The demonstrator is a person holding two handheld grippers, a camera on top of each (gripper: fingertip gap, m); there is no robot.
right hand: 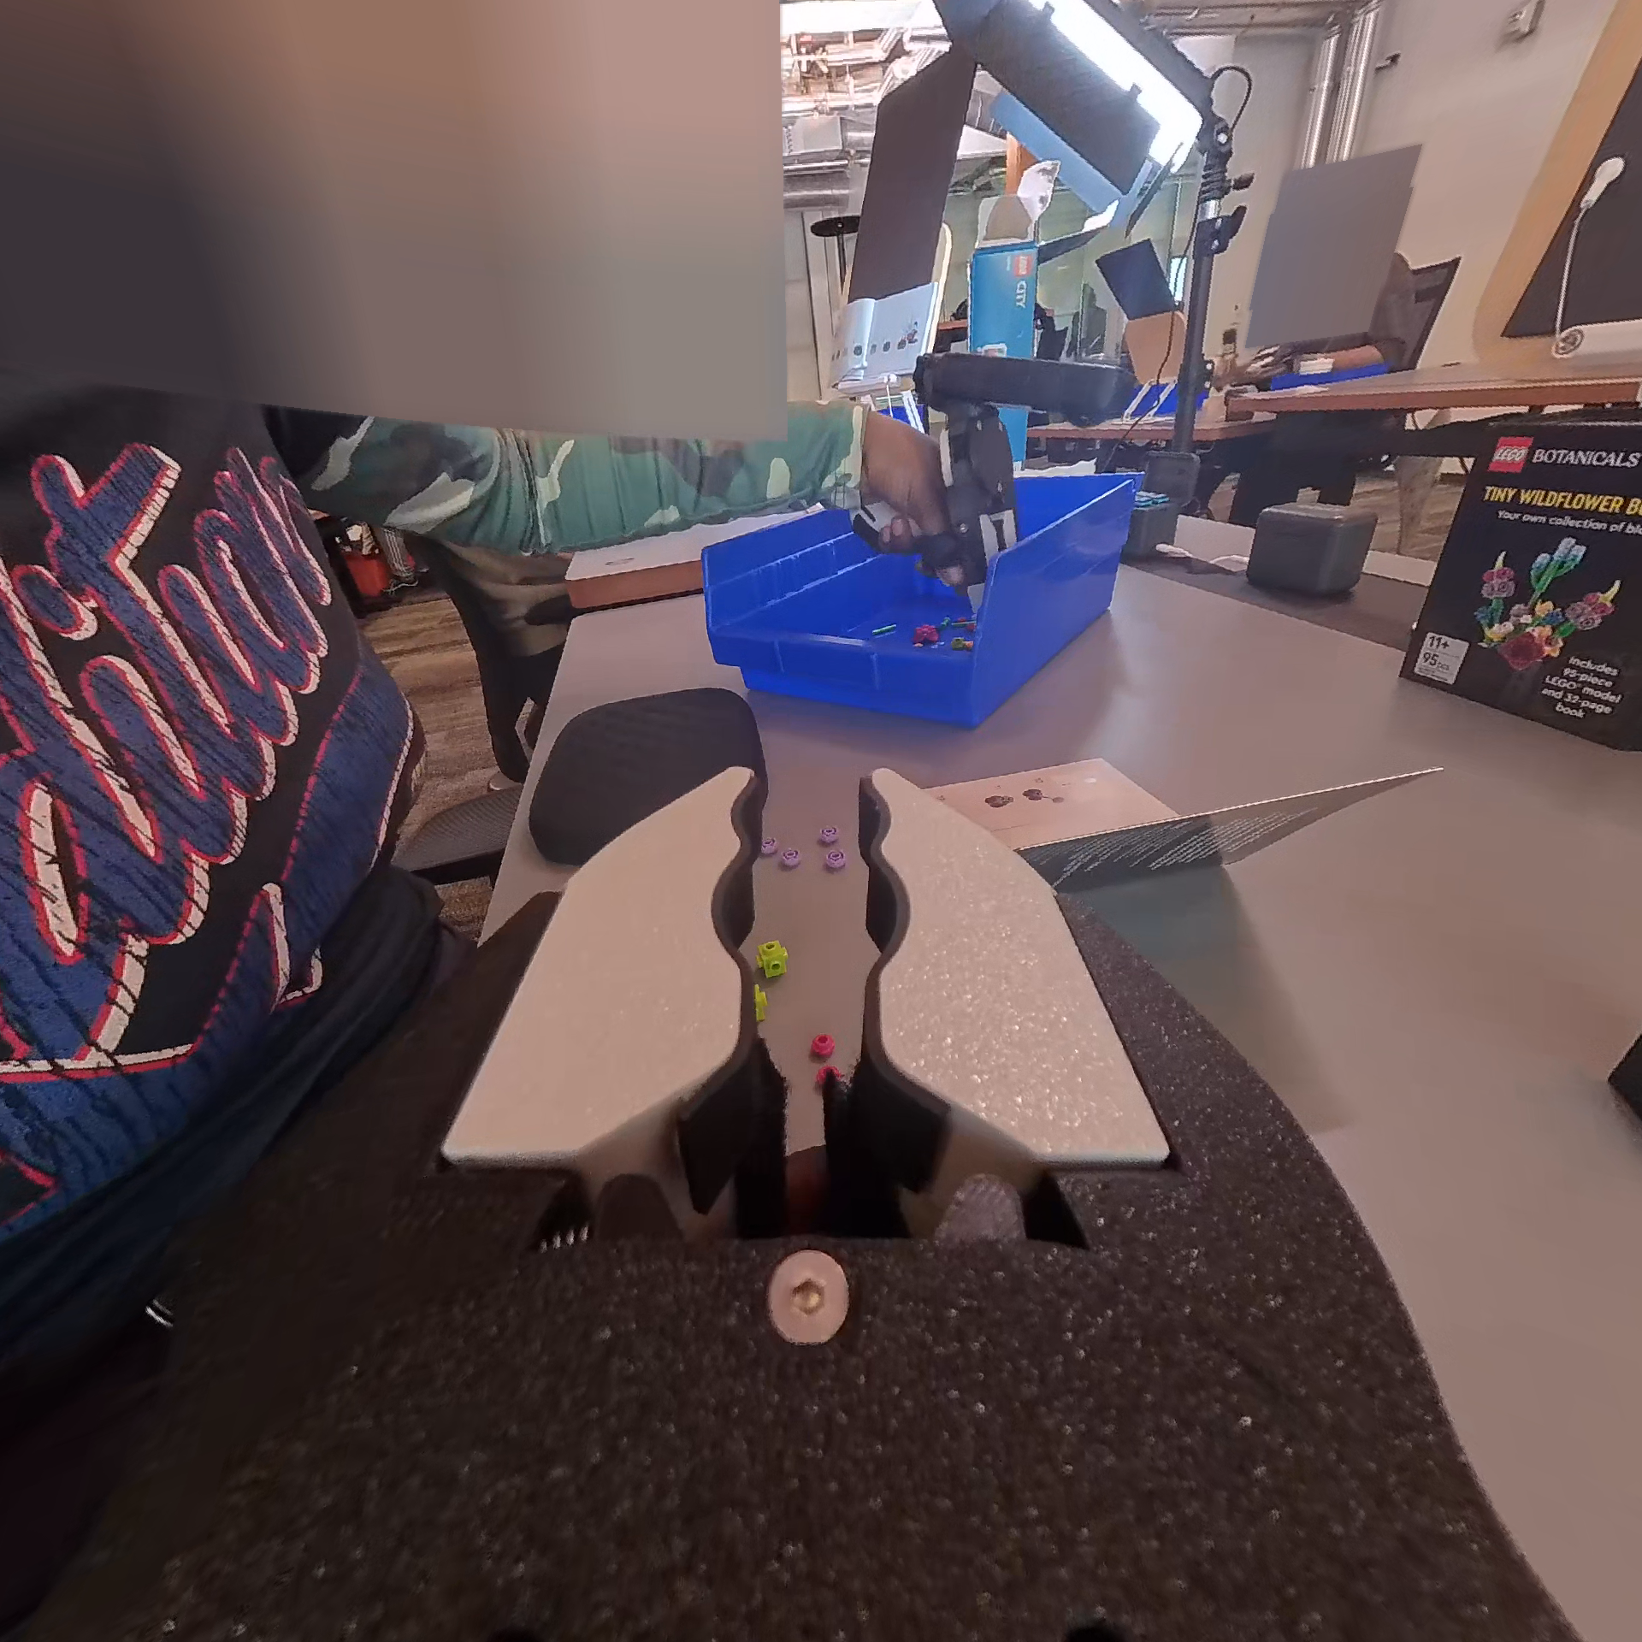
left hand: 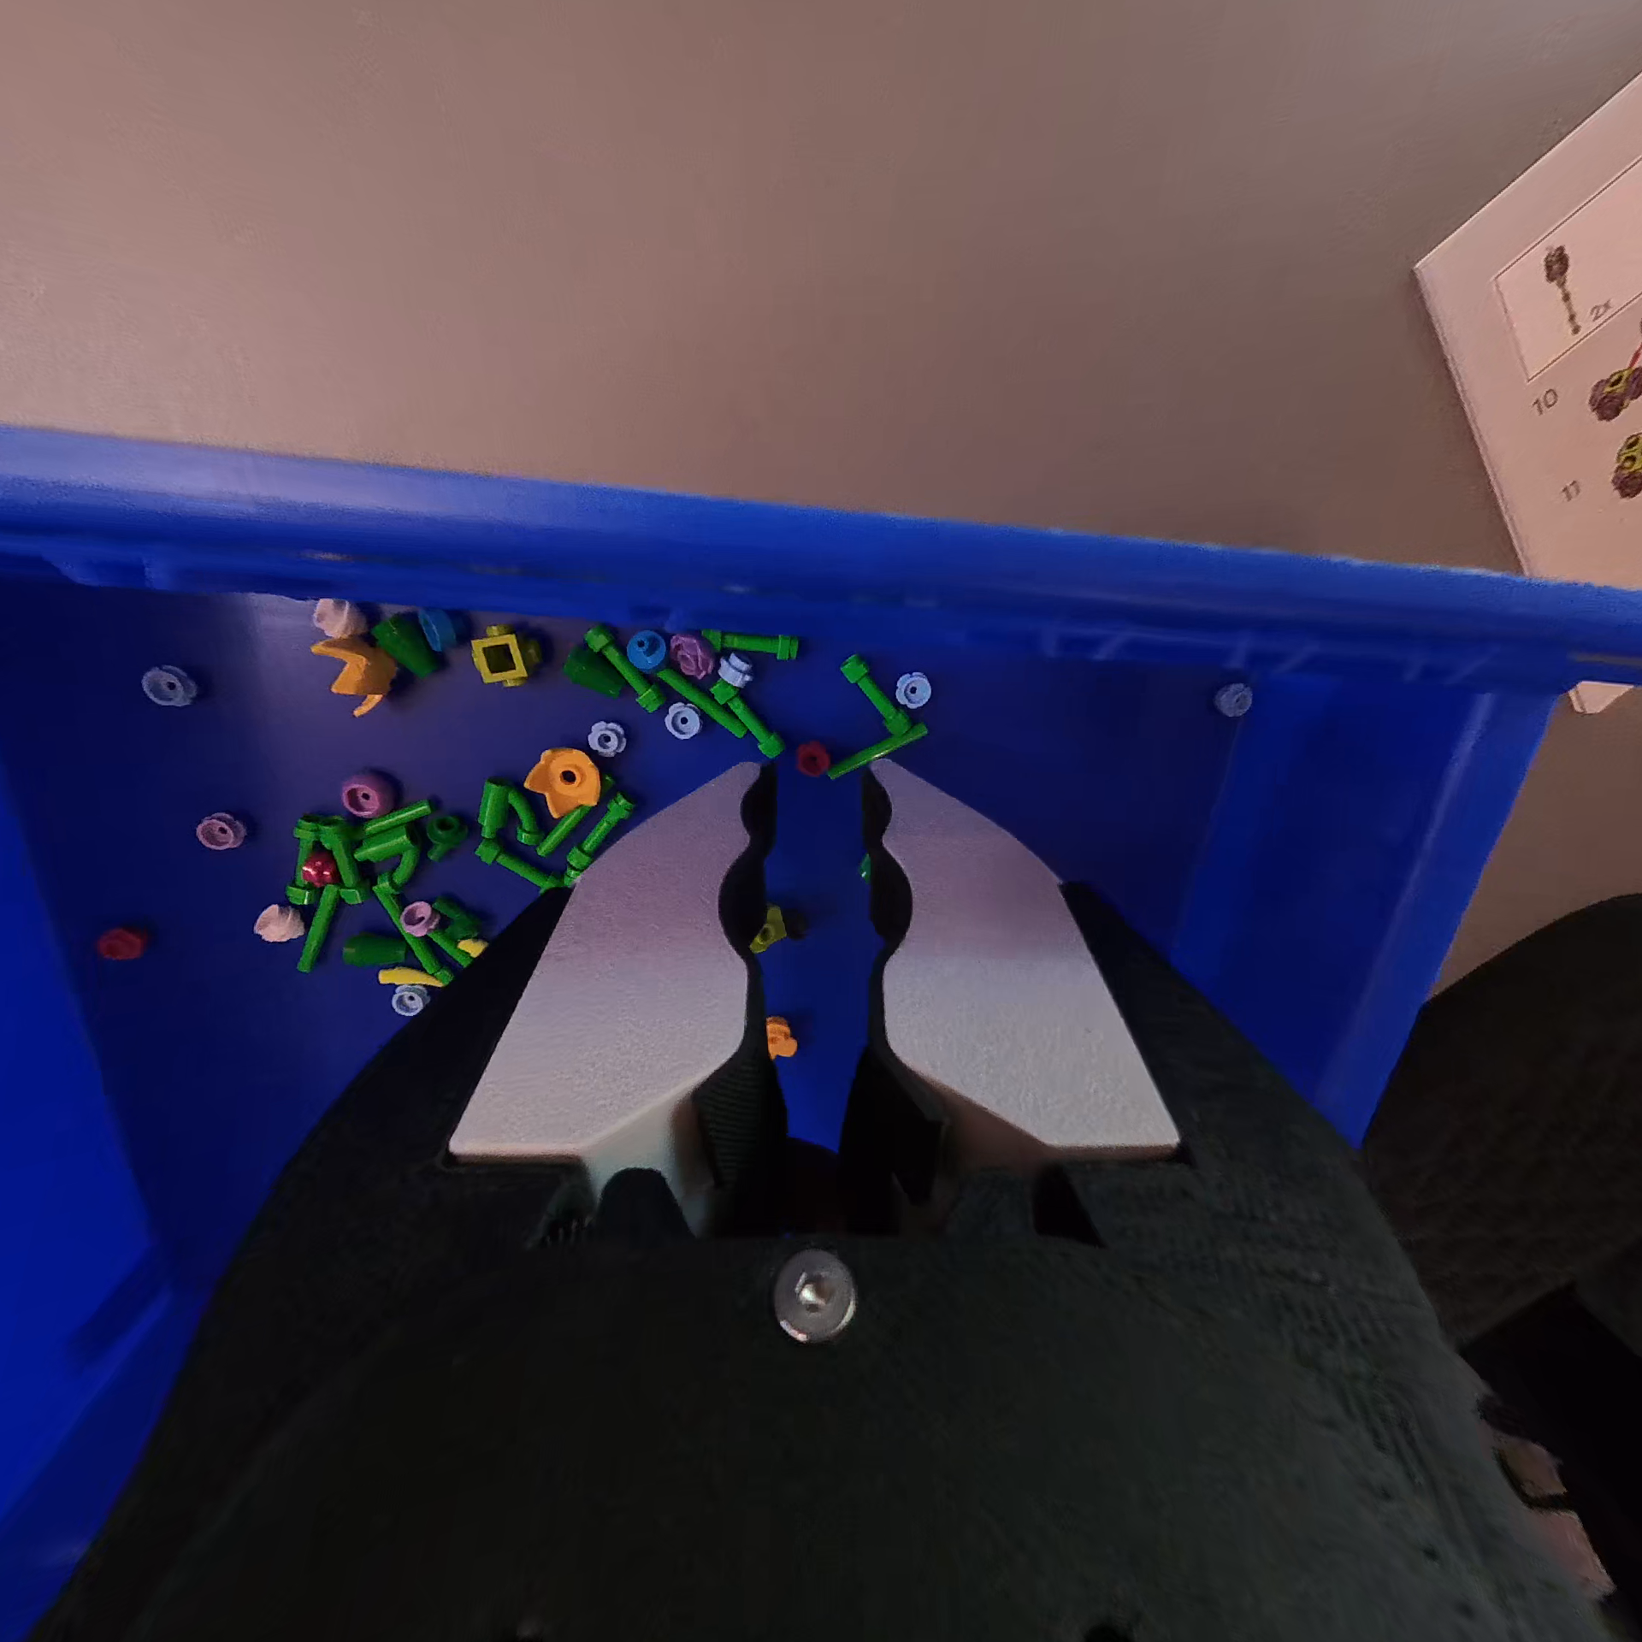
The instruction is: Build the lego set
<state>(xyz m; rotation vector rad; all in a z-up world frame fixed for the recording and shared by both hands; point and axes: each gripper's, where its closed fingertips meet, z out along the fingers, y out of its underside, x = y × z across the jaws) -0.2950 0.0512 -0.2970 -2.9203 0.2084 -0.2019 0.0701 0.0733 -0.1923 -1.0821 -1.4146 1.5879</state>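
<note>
Lego pieces (right hand: 789, 856): 4 purple, 2 lime, 2 red.

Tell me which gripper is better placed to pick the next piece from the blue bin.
Left. The left gripper is open inside the bin, beside a red stud.

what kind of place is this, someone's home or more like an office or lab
Probably a shared office or lab workspace, not a home. Beyond the grey table with the blue parts bin, a studio light panel on a stand hangs over it, exposed ducts run along the ceiling, and another person sits at a far desk.
</note>
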